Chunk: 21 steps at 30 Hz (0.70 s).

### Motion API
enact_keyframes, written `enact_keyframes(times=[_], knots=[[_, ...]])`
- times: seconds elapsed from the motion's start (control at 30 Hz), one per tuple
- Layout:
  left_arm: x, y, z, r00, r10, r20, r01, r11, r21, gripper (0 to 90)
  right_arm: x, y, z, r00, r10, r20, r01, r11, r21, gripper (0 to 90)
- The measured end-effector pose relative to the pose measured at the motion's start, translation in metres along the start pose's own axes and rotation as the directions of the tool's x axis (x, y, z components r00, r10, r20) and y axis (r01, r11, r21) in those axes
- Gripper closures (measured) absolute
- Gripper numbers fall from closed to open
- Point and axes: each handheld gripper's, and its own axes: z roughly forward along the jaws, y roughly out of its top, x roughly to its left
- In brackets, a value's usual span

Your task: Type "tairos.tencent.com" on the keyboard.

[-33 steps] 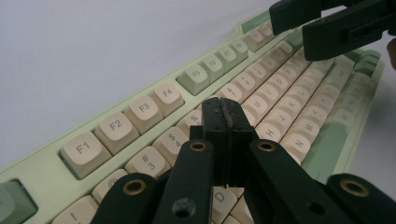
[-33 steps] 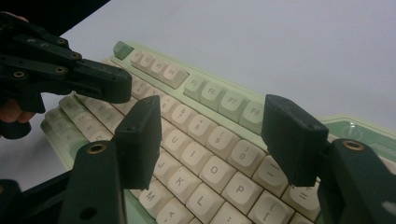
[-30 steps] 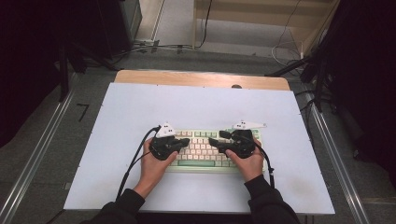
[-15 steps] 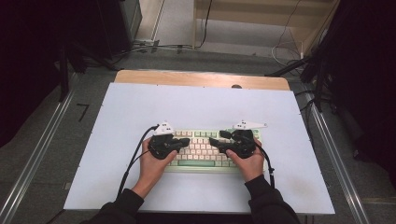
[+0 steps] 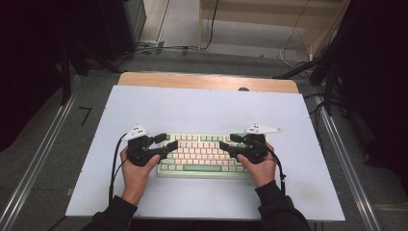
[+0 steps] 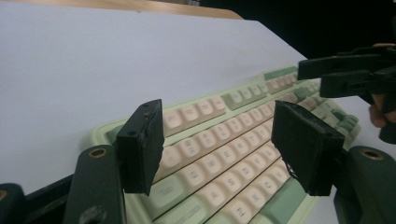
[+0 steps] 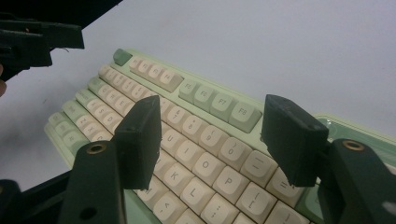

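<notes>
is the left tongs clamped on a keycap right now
No, in the left gripper view the left tongs stand wide apart above the keyboard, their jaws having just been opening, with nothing pinched between them.

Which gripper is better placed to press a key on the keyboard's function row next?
Right. The right gripper hangs open over the keyboard, its jaws framing the function row. The left gripper, jaws just opened with nothing between them, sits at the left end.

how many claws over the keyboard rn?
2: left claw at the keyboard's left end, jaws just opened, nothing between; right claw open over its right half.
</notes>
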Motion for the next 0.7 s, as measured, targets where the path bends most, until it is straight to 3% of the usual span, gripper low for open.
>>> enact_keyframes(times=[0.13, 0.3, 0.4, 0.47, 0.6, 0.63, 0.7], knots=[[0.009, -0.004, -0.015, 0.9994, -0.028, -0.019, 0.028, 0.9992, -0.029, 37.8, -0.002, 0.0, -0.002, 1.0, 0.001, 0.003, -0.001, 1.0, -0.002, 36.3], [0.014, -0.01, -0.028, 0.9988, -0.002, -0.048, 0.0, 0.9994, -0.034, 38.3, -0.001, -0.004, -0.002, 0.9998, -0.015, 0.014, 0.015, 1.0, 0.012, 36.6], [0.016, -0.014, -0.026, 0.9985, -0.008, -0.055, 0.007, 0.9998, -0.021, 38.3, -0.001, -0.004, -0.001, 0.9995, -0.02, 0.024, 0.02, 1.0, 0.017, 39.7], [0.015, -0.015, -0.025, 0.9981, -0.006, -0.061, 0.005, 0.9999, -0.016, 38.4, -0.001, -0.005, -0.001, 0.9992, -0.024, 0.031, 0.023, 1.0, 0.019, 50.0], [0.014, -0.015, -0.022, 0.9982, 0.002, -0.061, -0.003, 0.9999, -0.014, 38.3, 0.003, -0.008, -0.002, 0.9982, -0.057, 0.017, 0.057, 0.998, 0.024, 82.2], [0.014, -0.015, -0.021, 0.9981, 0.005, -0.061, -0.005, 1.0, -0.008, 38.3, 0.004, -0.008, -0.002, 0.9975, -0.068, 0.017, 0.068, 0.997, 0.03, 86.9], [0.014, -0.016, -0.02, 0.9987, 0.006, -0.051, -0.006, 1.0, -0.003, 38.4, 0.004, -0.008, 0.0, 0.9975, -0.07, 0.012, 0.07, 0.997, 0.035, 87.5]])
